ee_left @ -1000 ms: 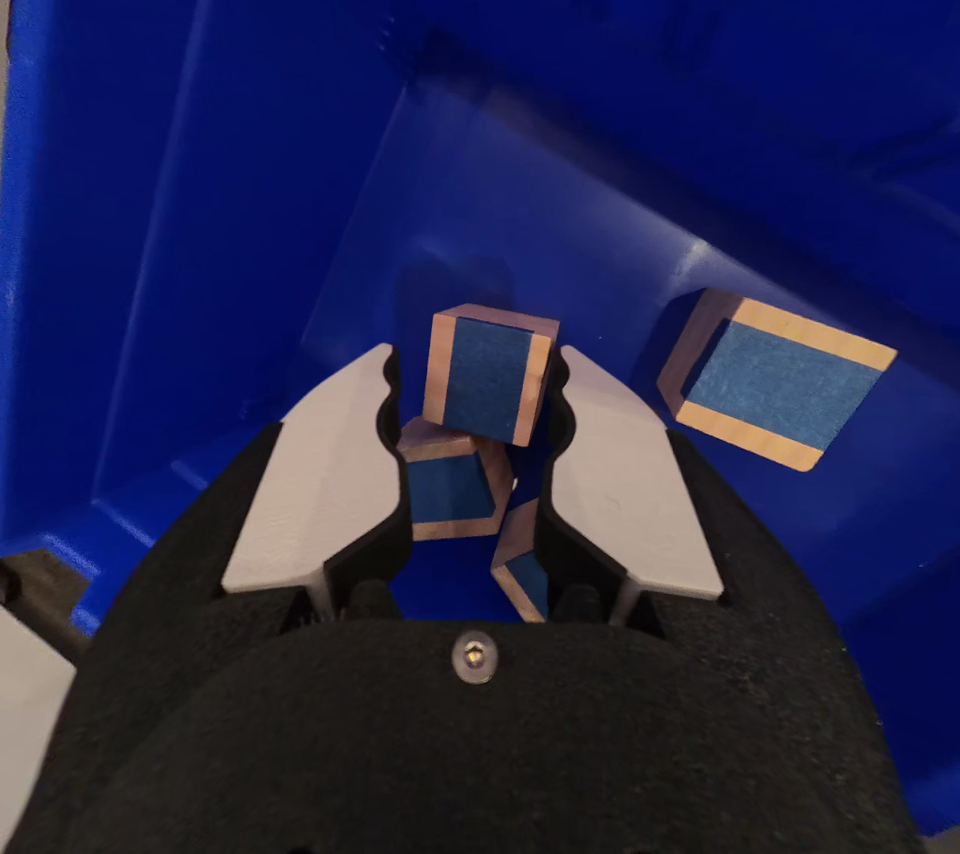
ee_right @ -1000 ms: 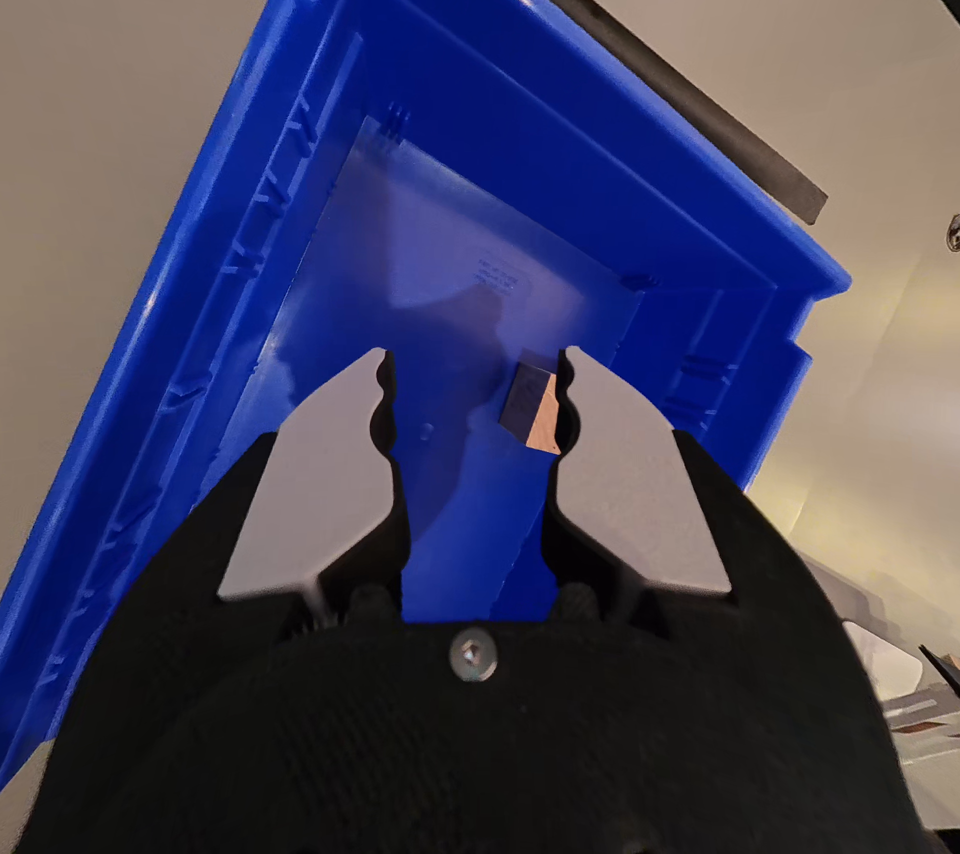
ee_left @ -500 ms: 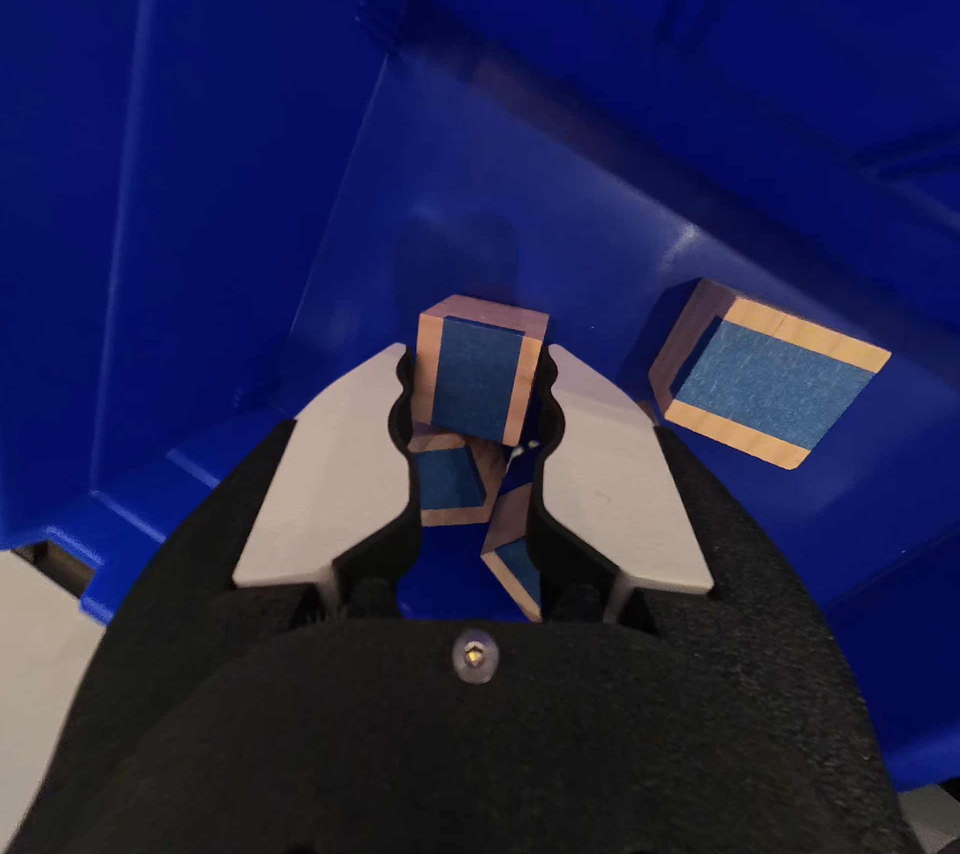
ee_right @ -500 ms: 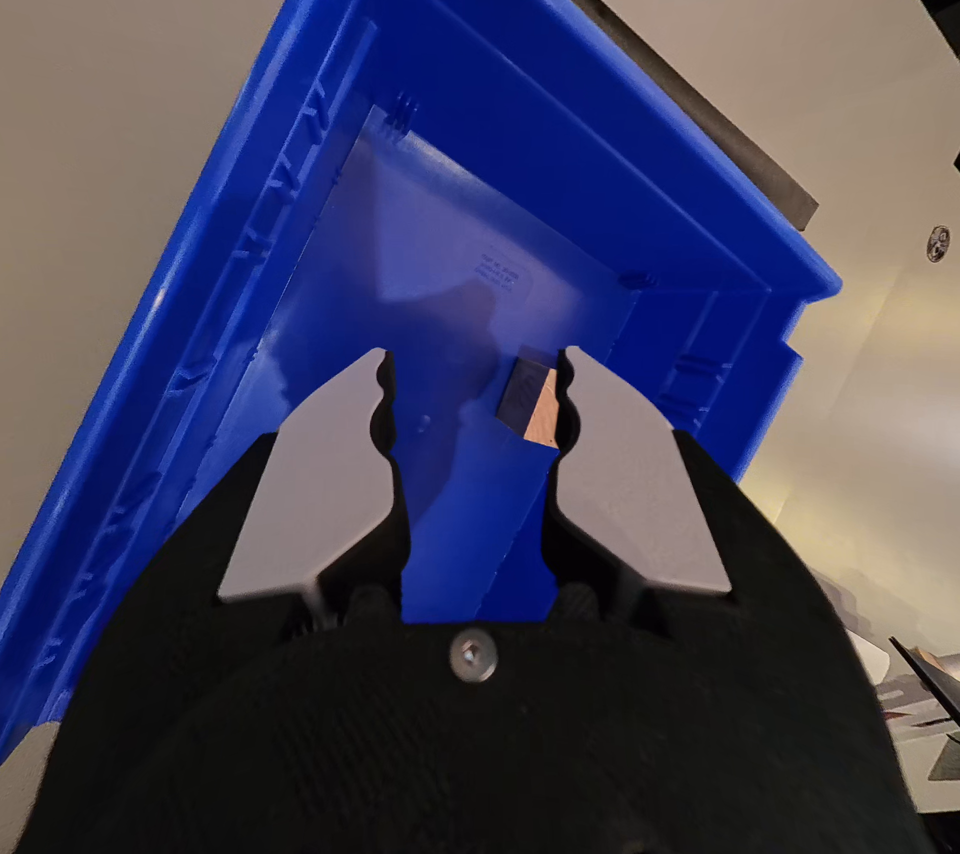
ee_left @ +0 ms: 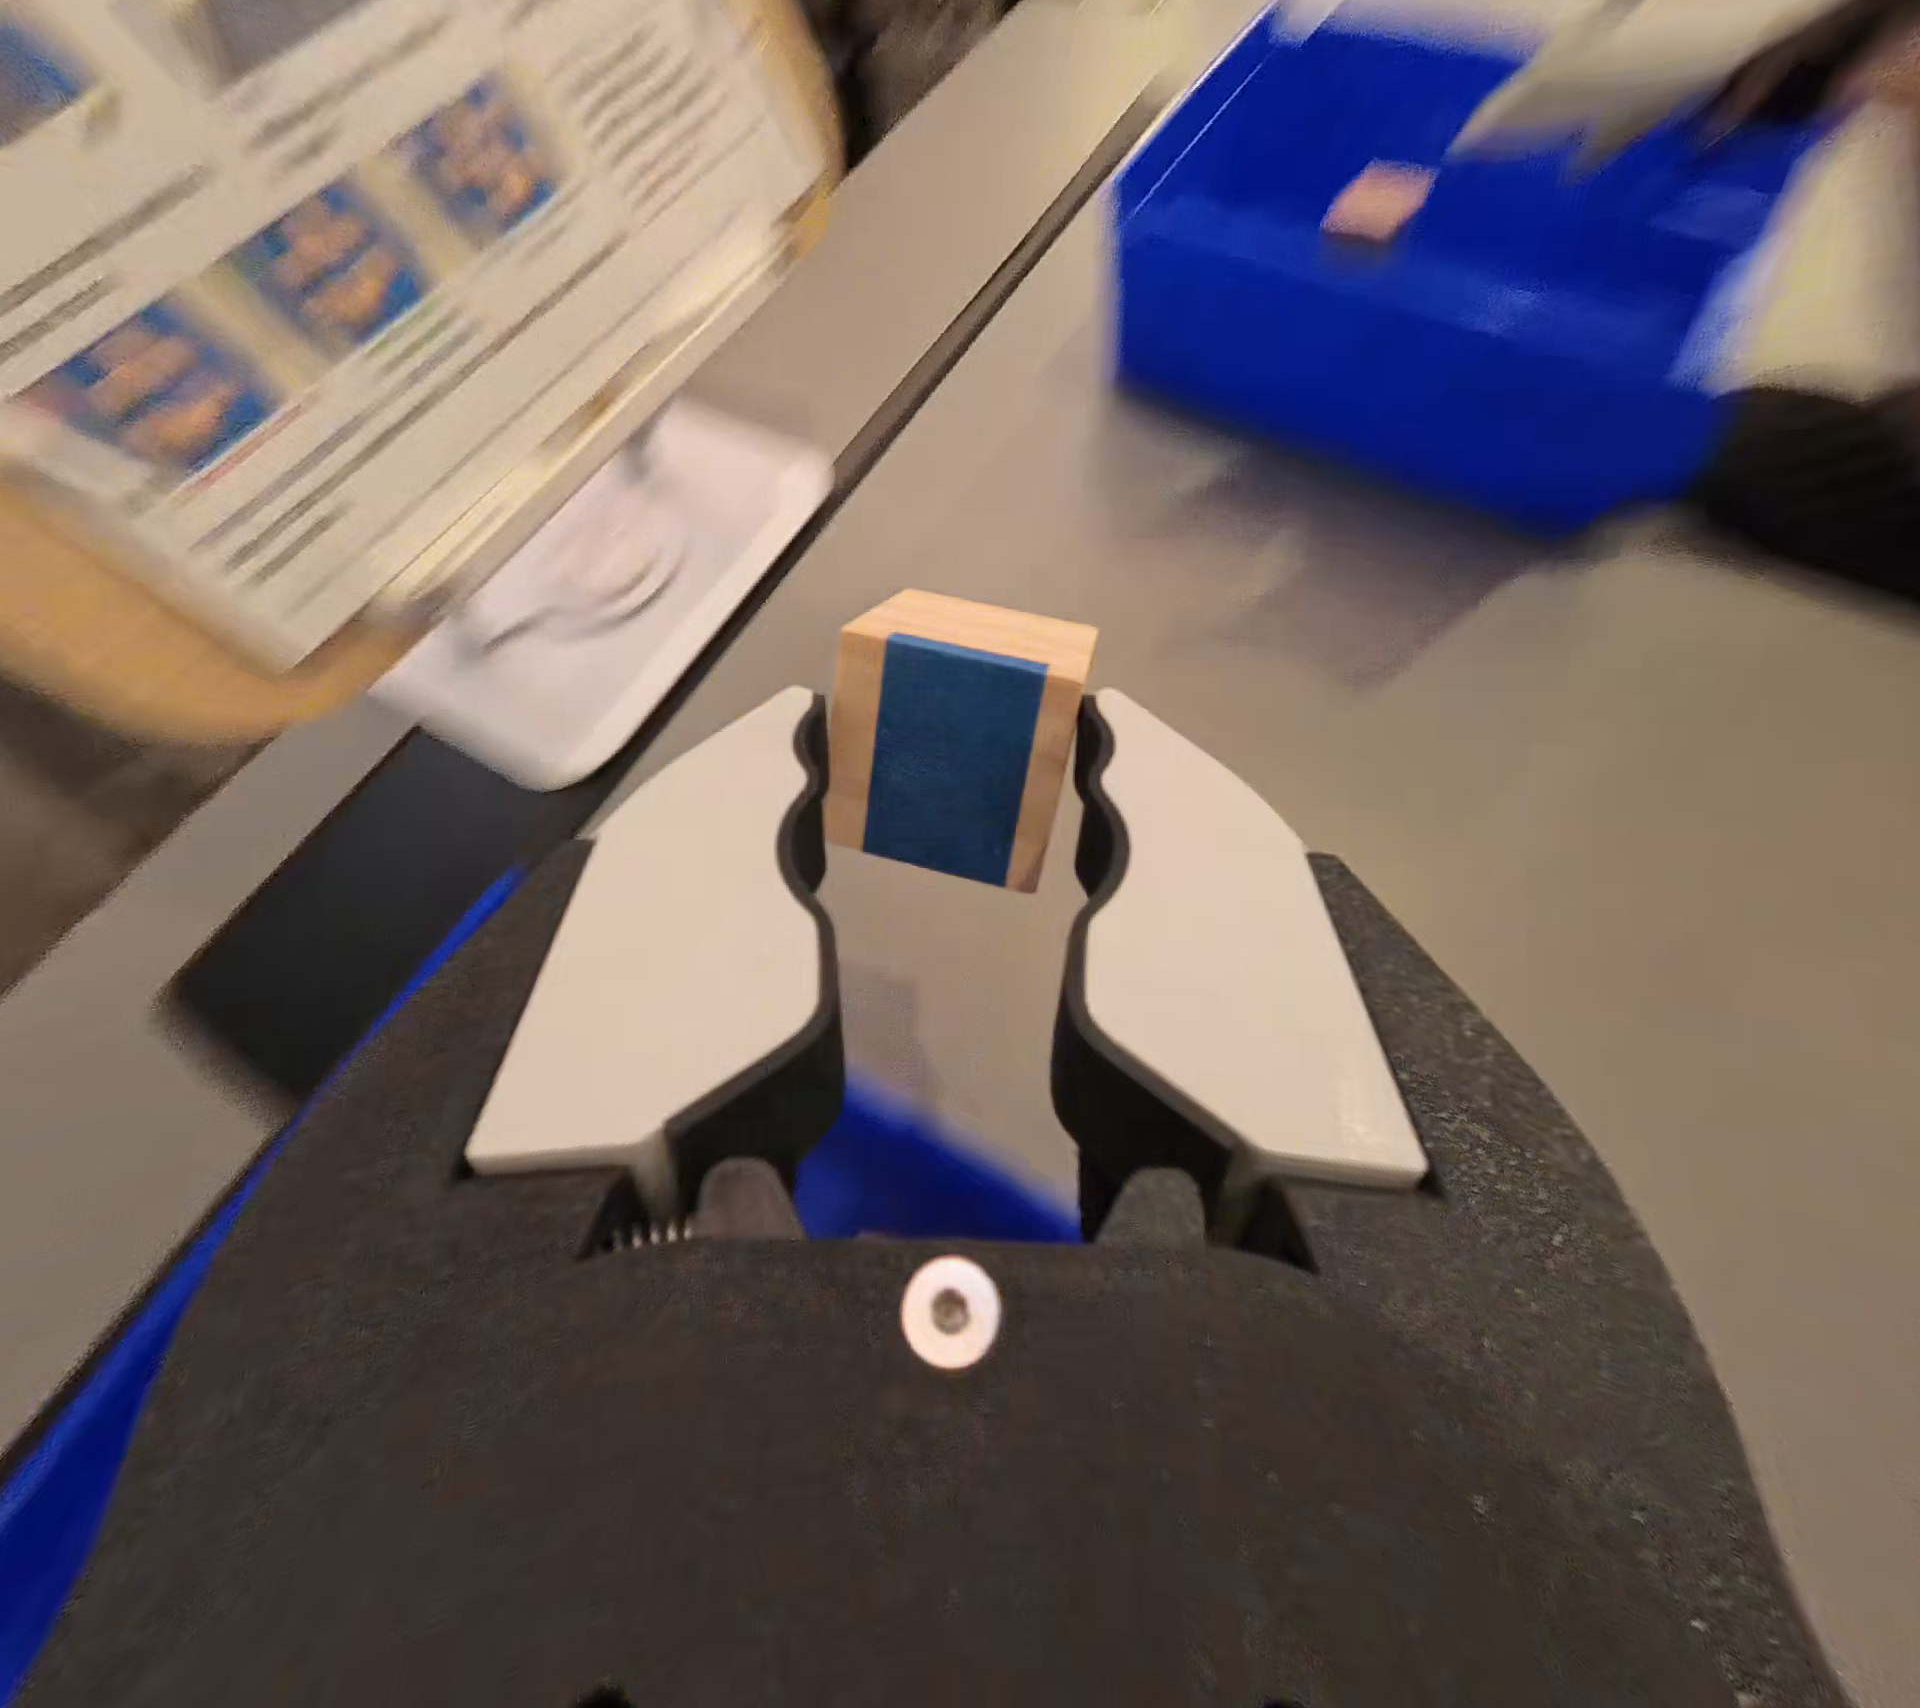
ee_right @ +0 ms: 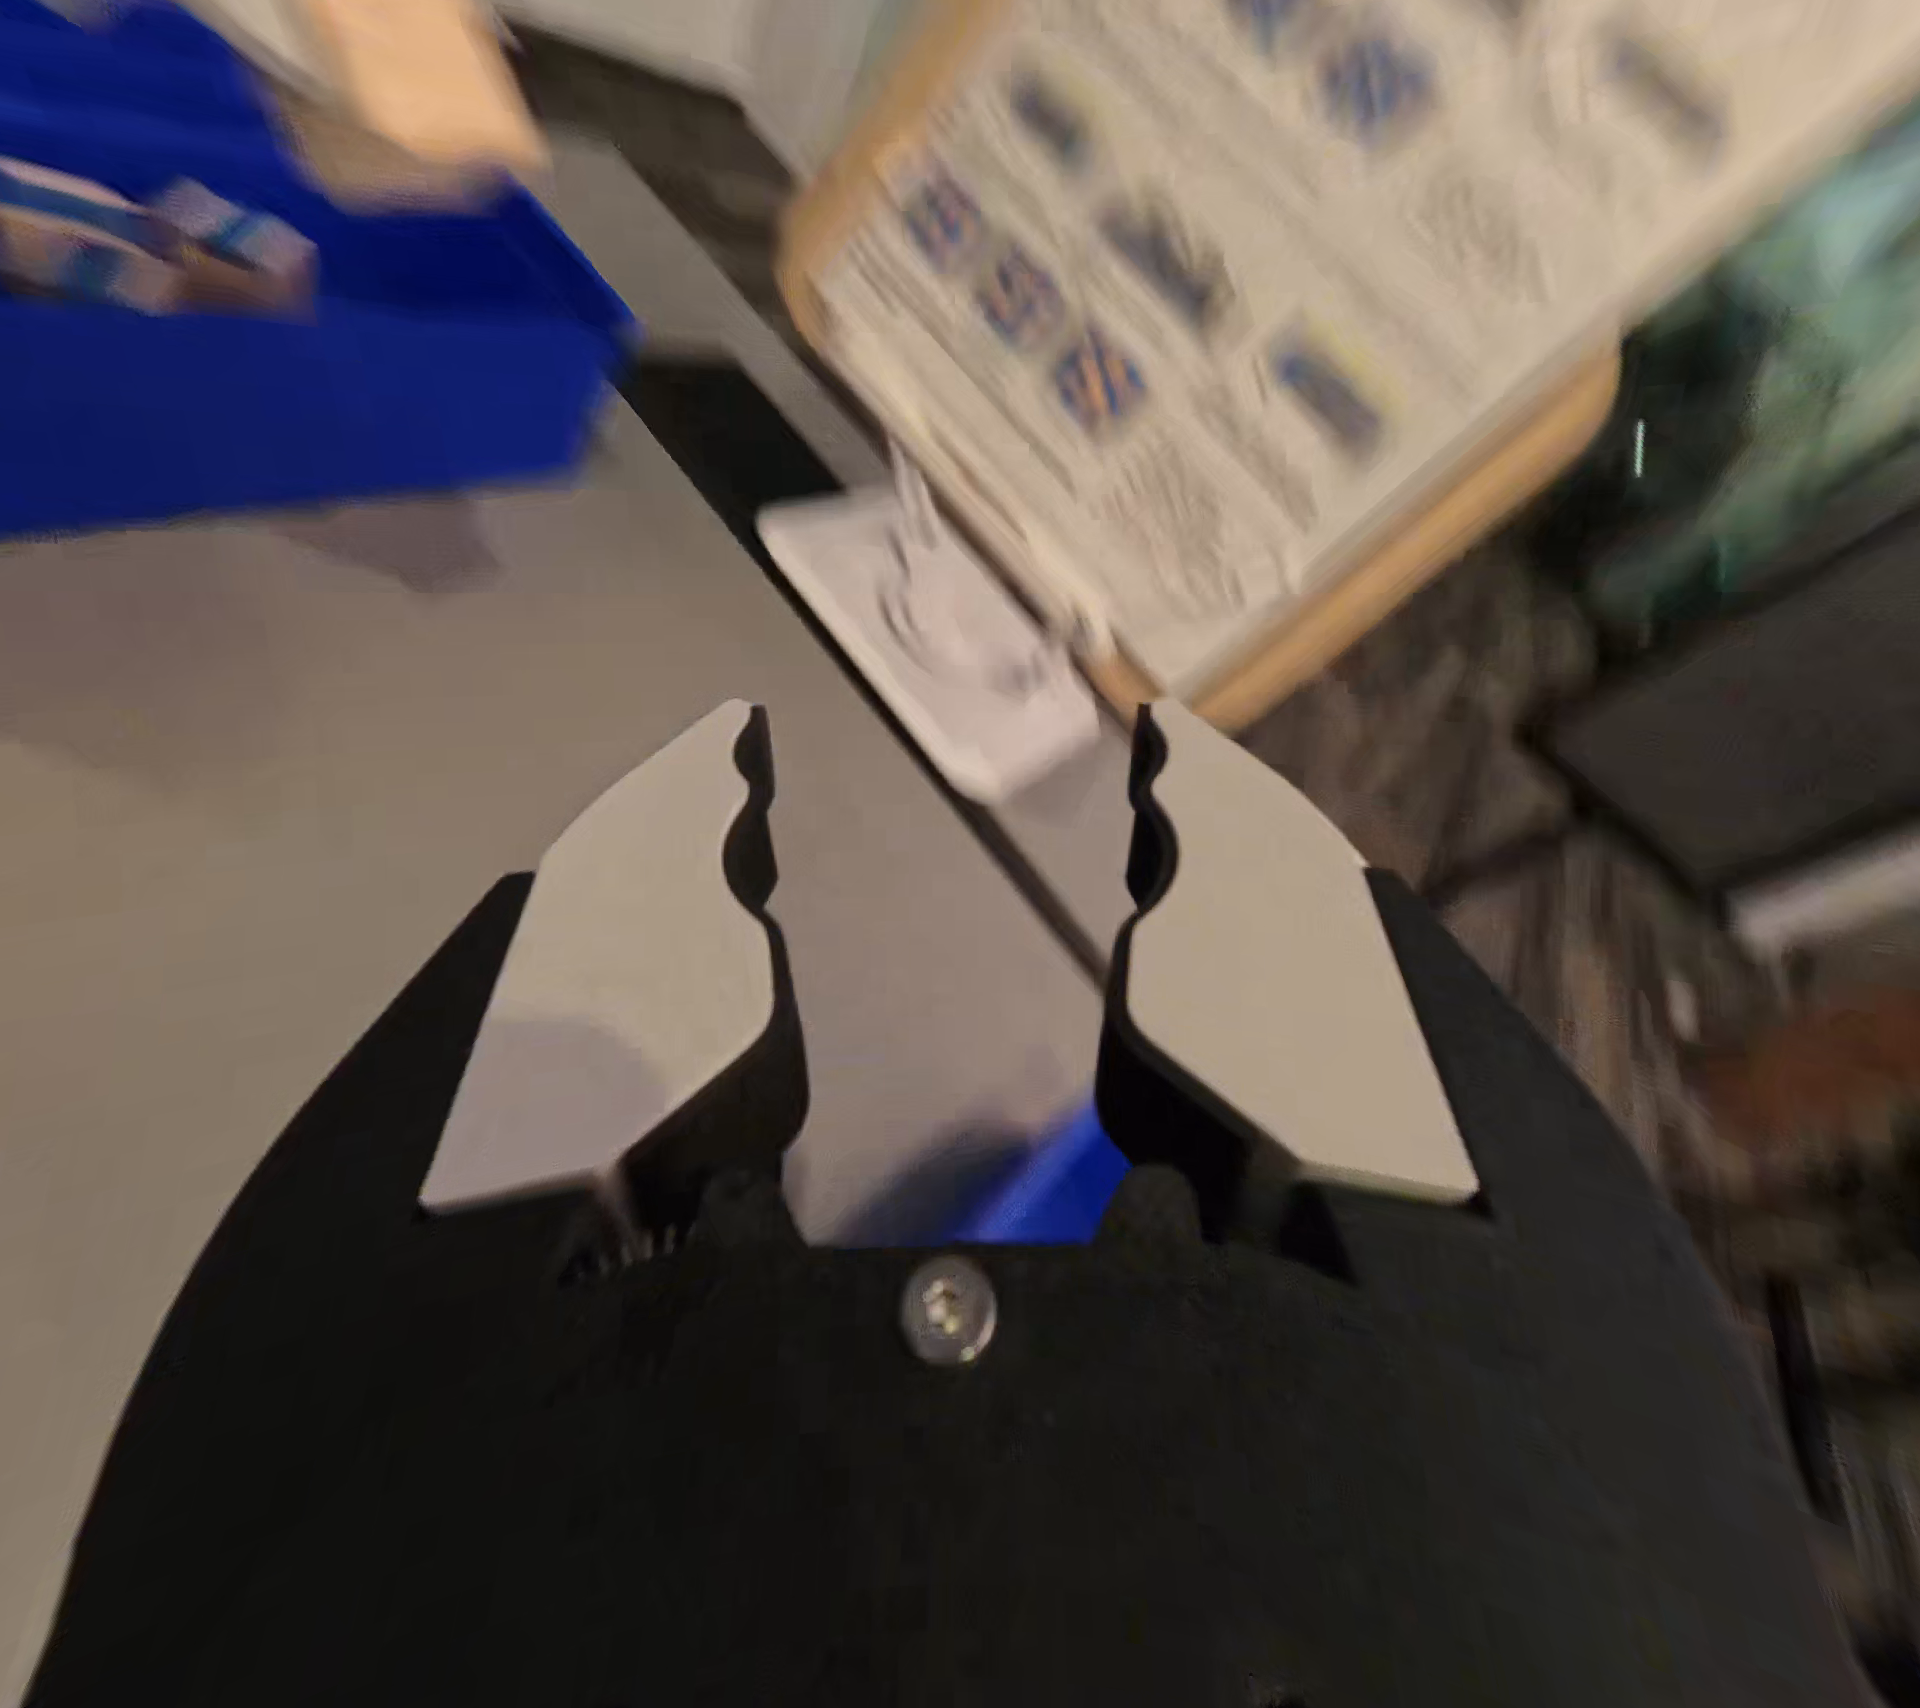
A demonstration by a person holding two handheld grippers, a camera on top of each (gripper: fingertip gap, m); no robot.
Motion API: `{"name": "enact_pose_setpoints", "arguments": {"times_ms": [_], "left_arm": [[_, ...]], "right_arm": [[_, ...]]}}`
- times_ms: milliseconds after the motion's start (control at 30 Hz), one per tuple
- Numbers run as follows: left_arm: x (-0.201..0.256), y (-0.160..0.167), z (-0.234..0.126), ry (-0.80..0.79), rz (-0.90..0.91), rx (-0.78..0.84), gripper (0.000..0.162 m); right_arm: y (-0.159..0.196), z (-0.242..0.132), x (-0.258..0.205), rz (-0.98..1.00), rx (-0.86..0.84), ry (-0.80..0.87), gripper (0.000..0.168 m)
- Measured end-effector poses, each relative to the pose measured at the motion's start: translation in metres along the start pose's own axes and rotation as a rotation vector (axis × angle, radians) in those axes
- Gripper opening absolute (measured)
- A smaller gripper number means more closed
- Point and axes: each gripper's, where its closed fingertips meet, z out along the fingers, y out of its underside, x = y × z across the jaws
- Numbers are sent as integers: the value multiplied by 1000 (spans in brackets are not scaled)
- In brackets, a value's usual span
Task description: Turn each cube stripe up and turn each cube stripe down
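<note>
The left gripper (ee_left: 954, 702) pinches a wooden cube (ee_left: 956, 744) between its jaws, held in the air above the grey table (ee_left: 1455, 827), its blue stripe facing the camera. Beyond it to the right, a blue bin (ee_left: 1382, 349) holds another, blurred cube (ee_left: 1377, 200). The right gripper (ee_right: 951, 713) hovers over the table with jaws spread and empty, a blurred printed board (ee_right: 1299, 204) behind.
</note>
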Motion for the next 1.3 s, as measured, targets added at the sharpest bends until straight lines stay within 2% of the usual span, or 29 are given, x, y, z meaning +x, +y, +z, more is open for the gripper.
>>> {"name": "enact_pose_setpoints", "arguments": {"times_ms": [100, 200, 333, 533, 667, 867, 933, 1000, 1067, 1133, 1200, 1300], "left_arm": [[60, -37, 18, 253, -127, 133, 45], [98, -46, 31, 409, -187, 151, 45], [133, -62, 29, 587, -251, 217, 45], [152, -71, 21, 687, -284, 249, 45], [160, -69, 24, 732, -281, 236, 45], [162, -72, 19, 796, -313, 248, 45], [151, -73, 16, 757, -322, 255, 47], [136, -72, 14, 649, -305, 257, 47], [126, -72, 8, 545, -249, 255, 47], [126, -71, -1, 484, -183, 240, 46], [125, -68, -7, 411, -114, 214, 45], [125, -62, -8, 326, -26, 170, 44]], "right_arm": [[-43, -7, -55, -217, 262, -63, 72], [-55, -10, -94, -398, 329, -79, 73], [-65, -14, -113, -479, 398, -57, 76], [-78, -27, -112, -562, 497, 77, 54], [-78, -25, -117, -589, 480, 79, 45], [-81, -32, -116, -561, 484, 20, 45], [-81, -38, -103, -549, 443, -1, 45], [-67, -41, -64, -473, 296, 12, 45], [-33, -45, -4, -251, 78, 38, 45], [37, -50, 33, 143, -260, -40, 45], [109, -59, 48, 496, -527, -78, 45], [188, -53, 48, 740, -766, -92, 45]]}}
